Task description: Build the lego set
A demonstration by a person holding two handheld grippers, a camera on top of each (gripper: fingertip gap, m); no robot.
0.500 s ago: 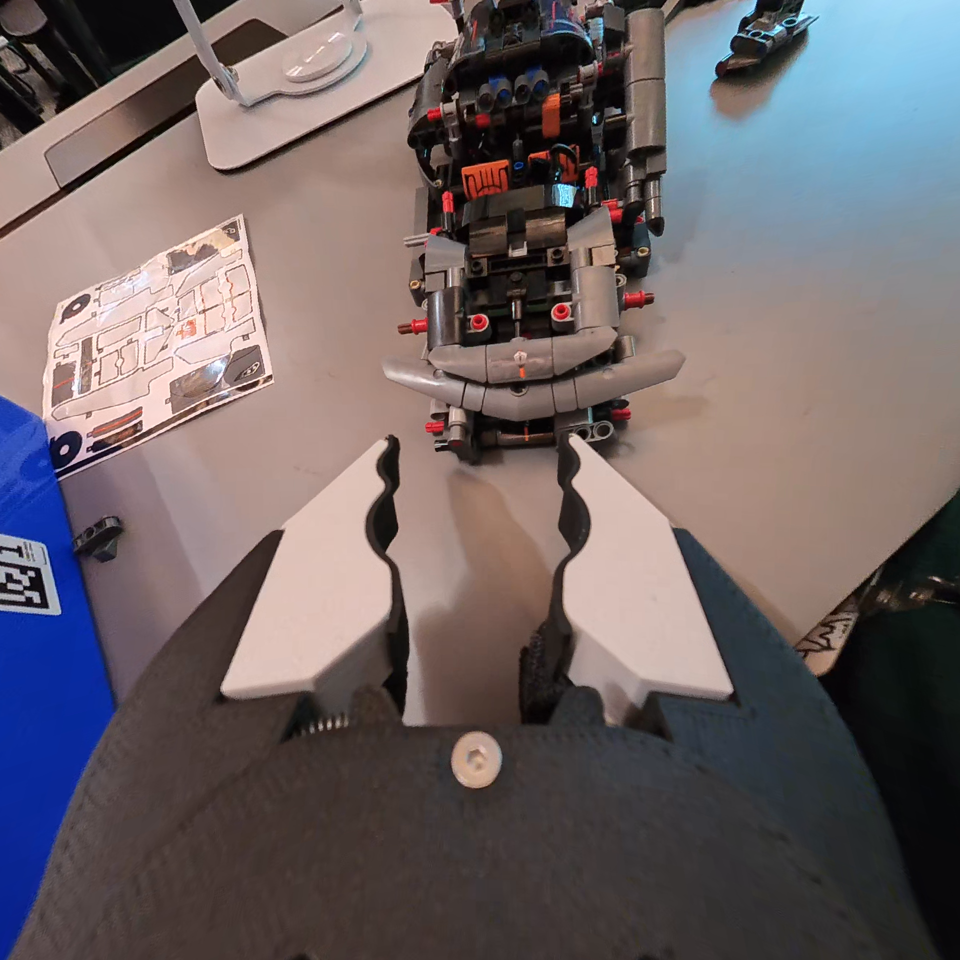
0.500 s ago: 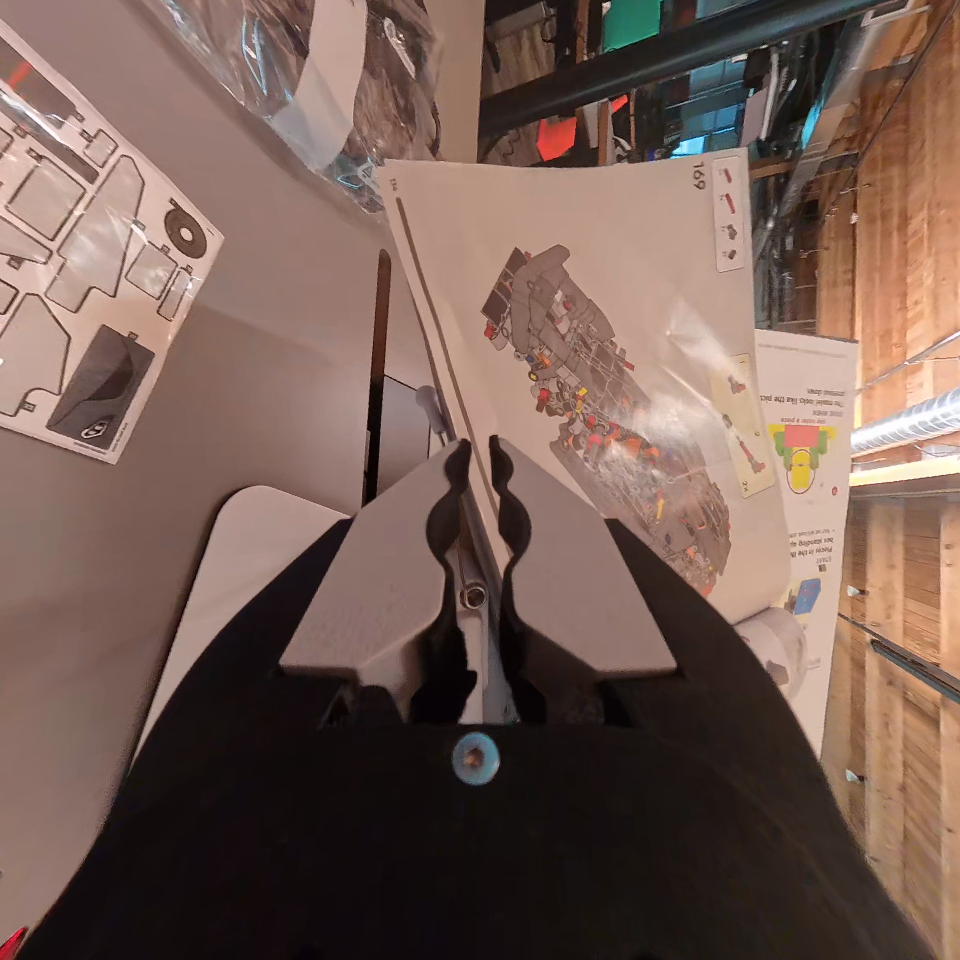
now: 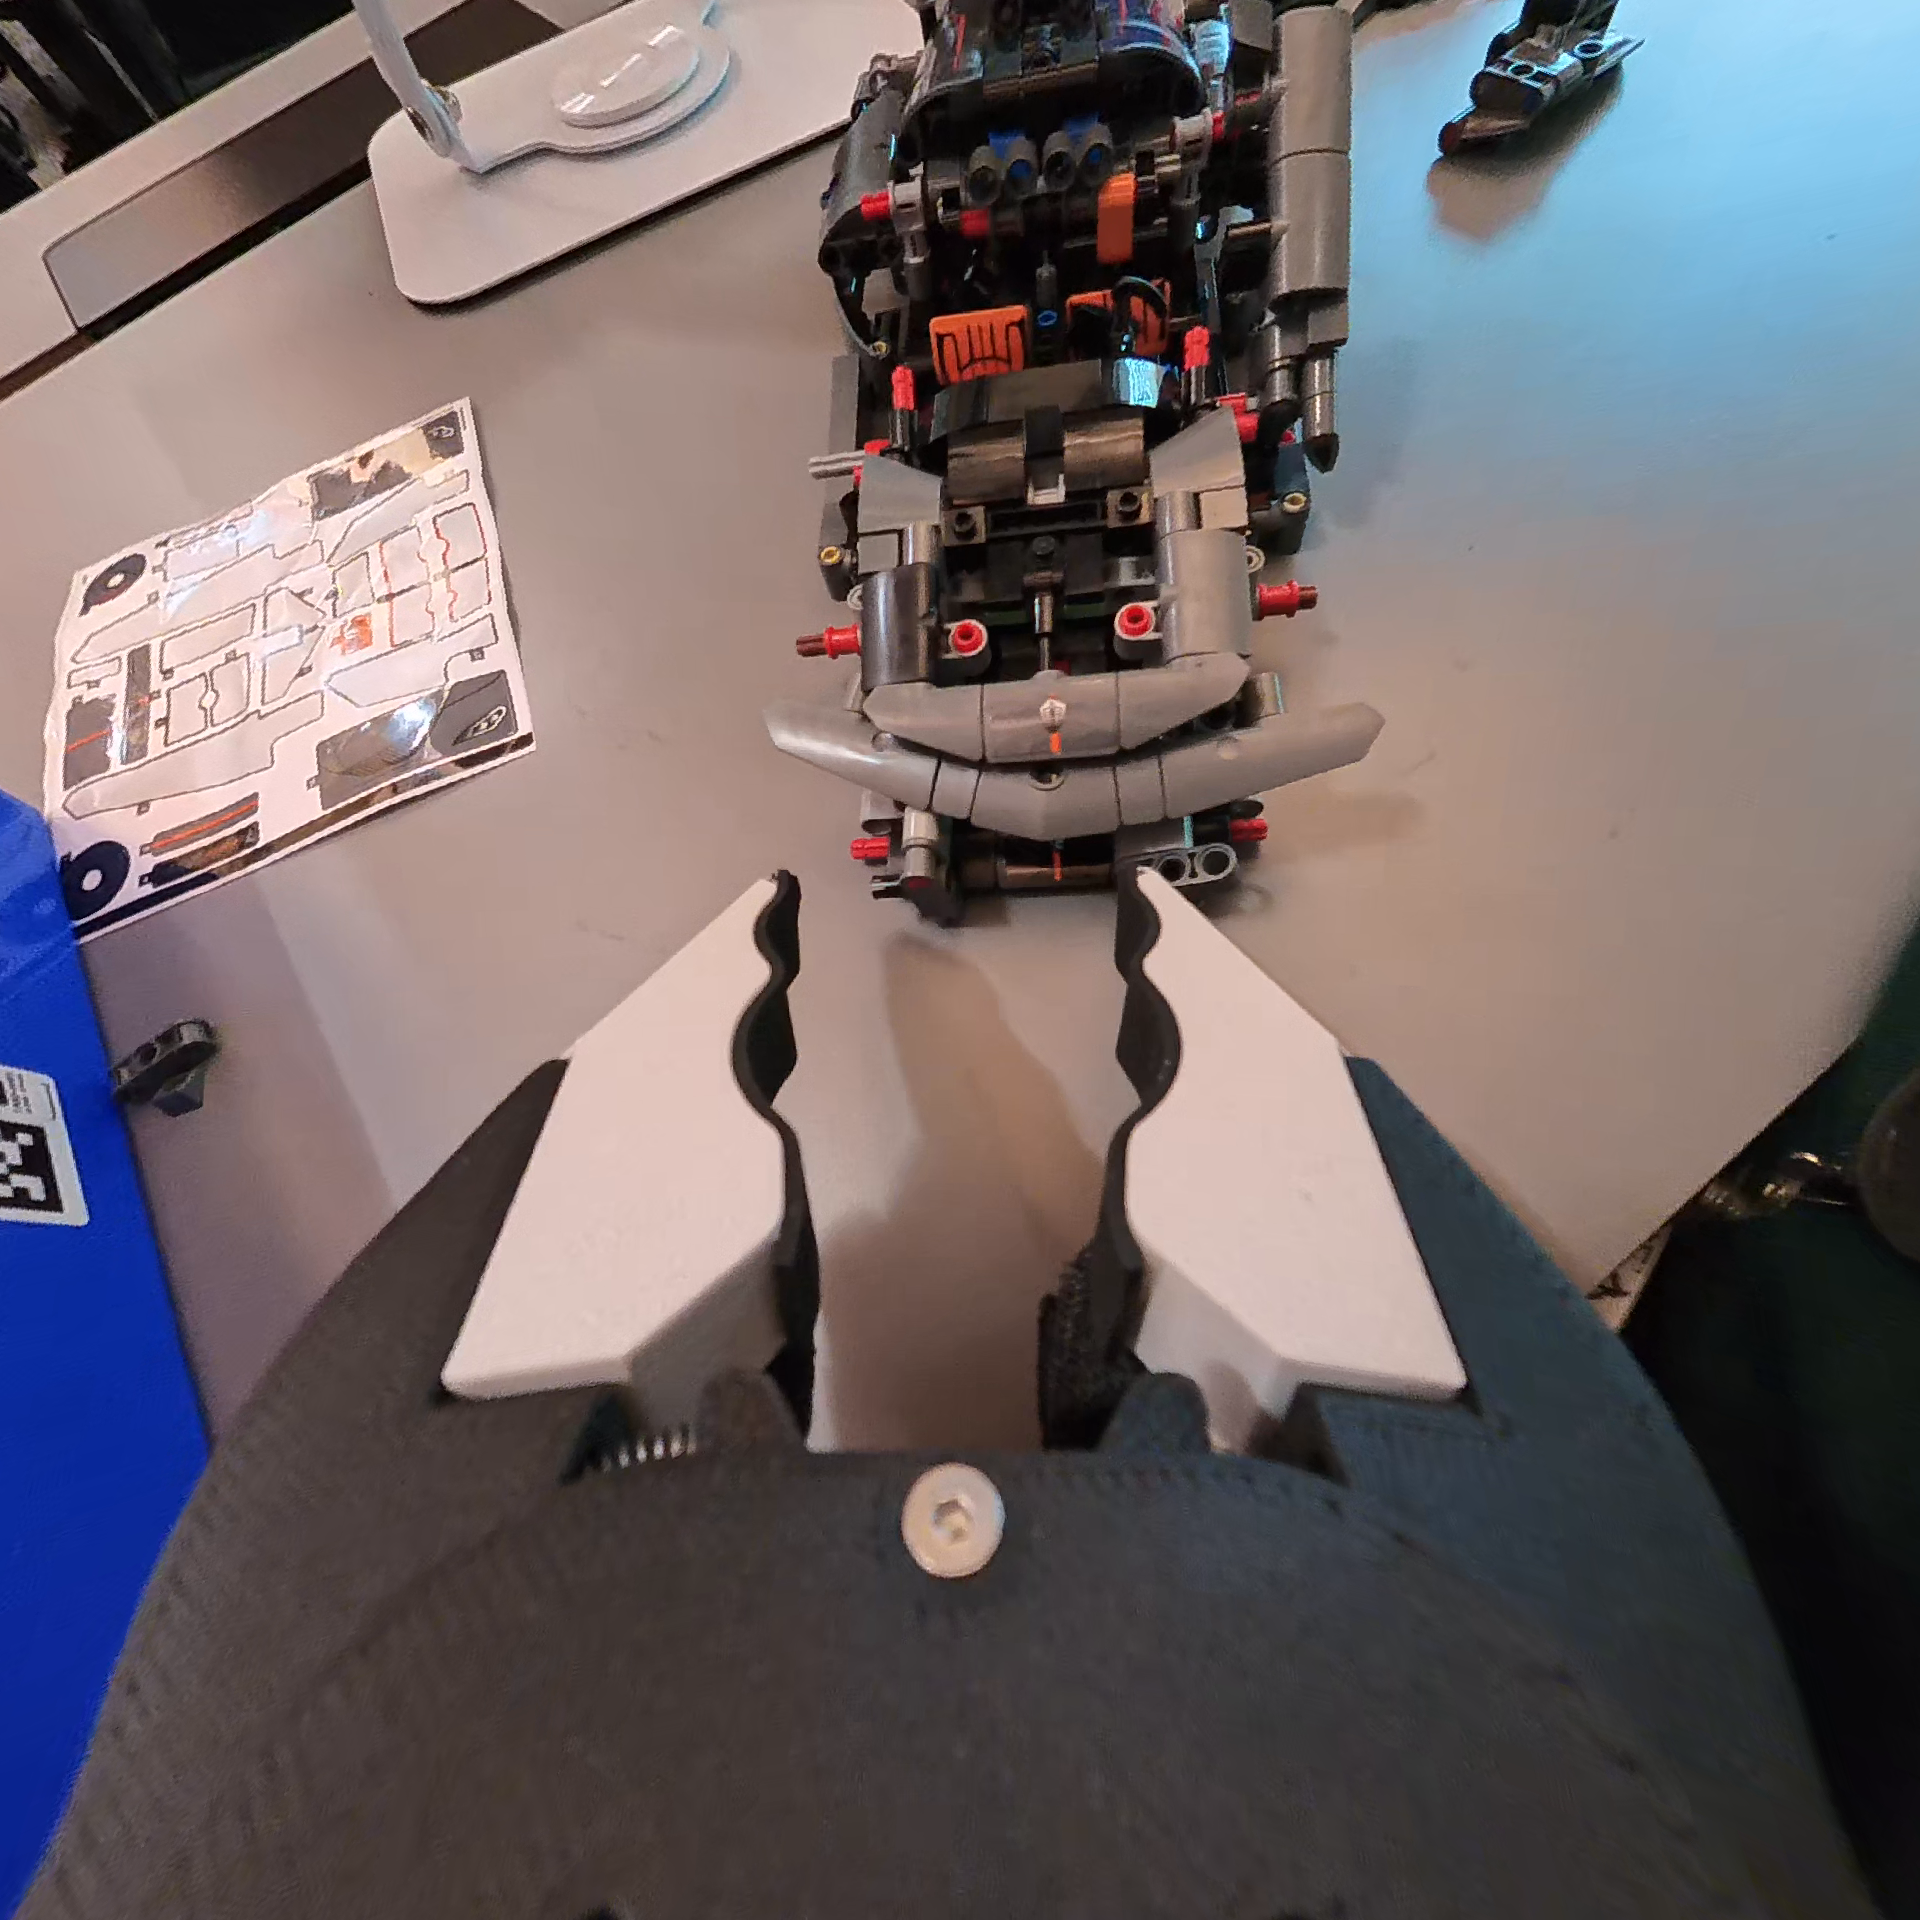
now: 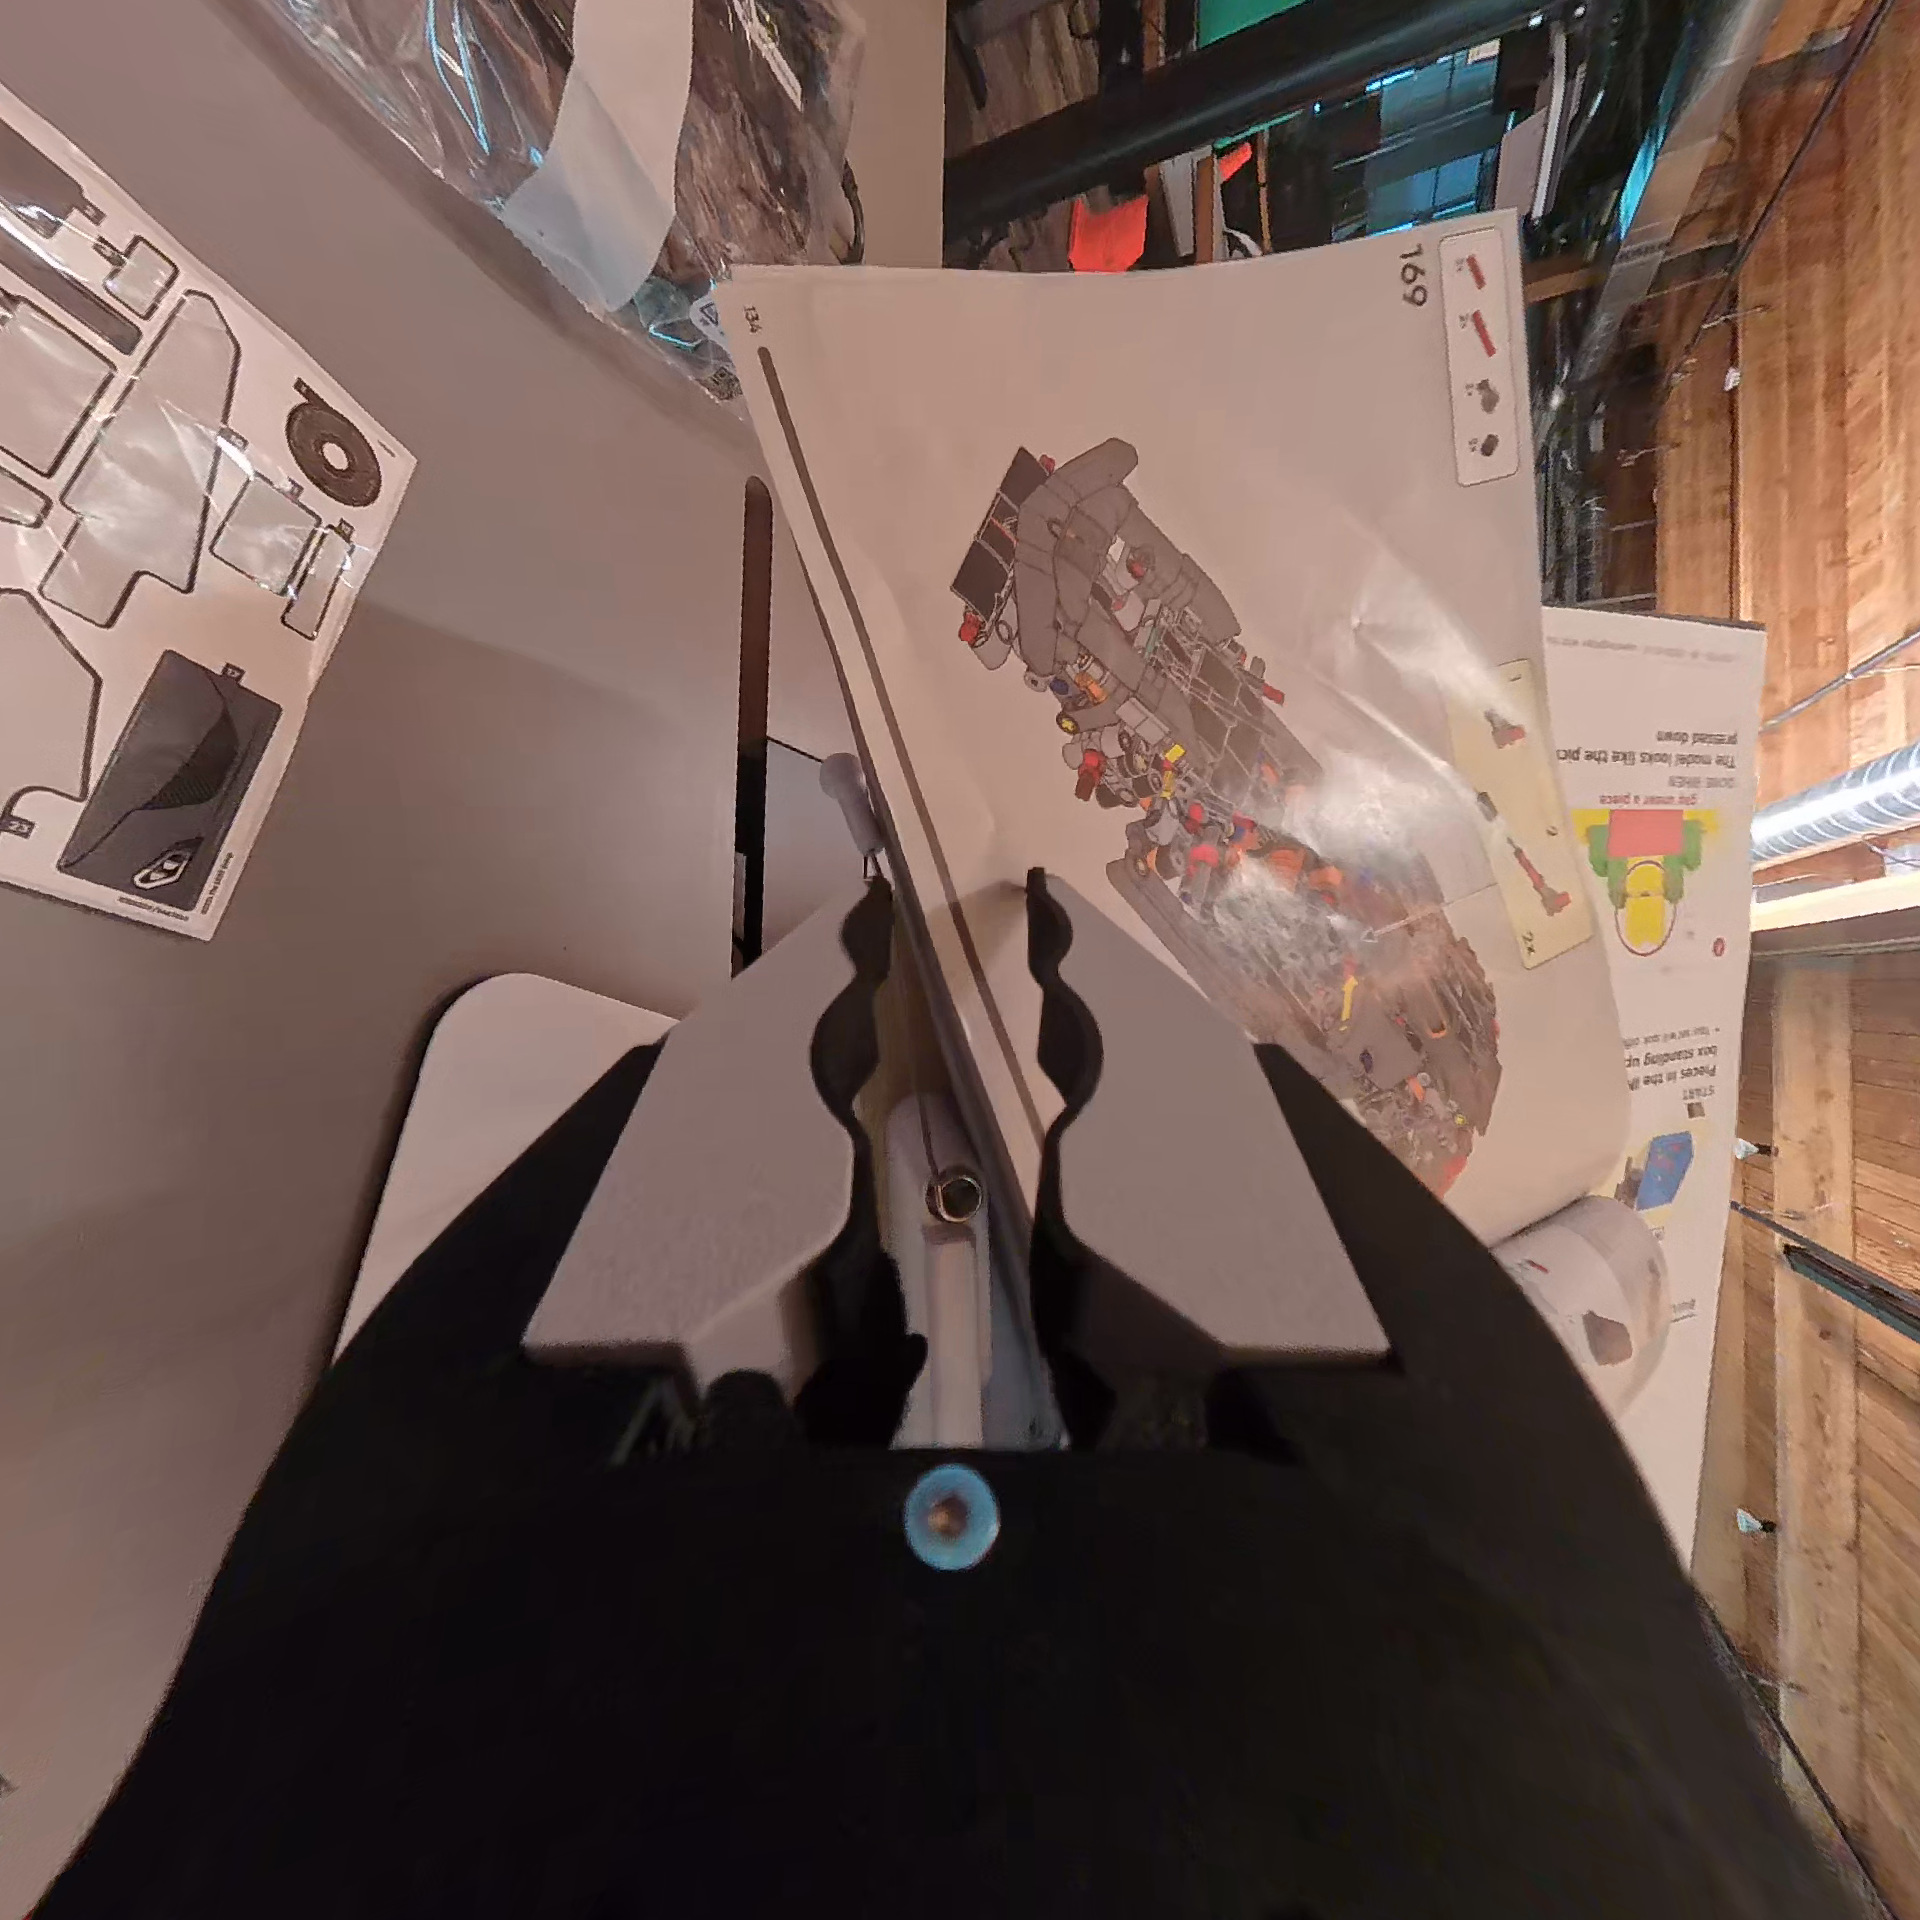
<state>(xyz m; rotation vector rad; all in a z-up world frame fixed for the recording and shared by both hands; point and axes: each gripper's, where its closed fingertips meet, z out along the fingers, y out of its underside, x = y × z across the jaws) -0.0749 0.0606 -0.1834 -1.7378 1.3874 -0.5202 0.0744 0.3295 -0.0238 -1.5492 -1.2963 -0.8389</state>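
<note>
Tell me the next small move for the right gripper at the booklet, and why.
Probably back the right gripper straight off the instruction booklet. Its jaws stand open with the page edge loose between them, so nothing is gripped, and the build step is in plain view. The left gripper hovers open and empty in front of the lego car.

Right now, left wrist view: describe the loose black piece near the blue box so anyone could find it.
Start at the blue box on the grey table's left edge. Just right of it, below the sticker sheet, lies a small black connector, alone, apart from the car model.
</note>
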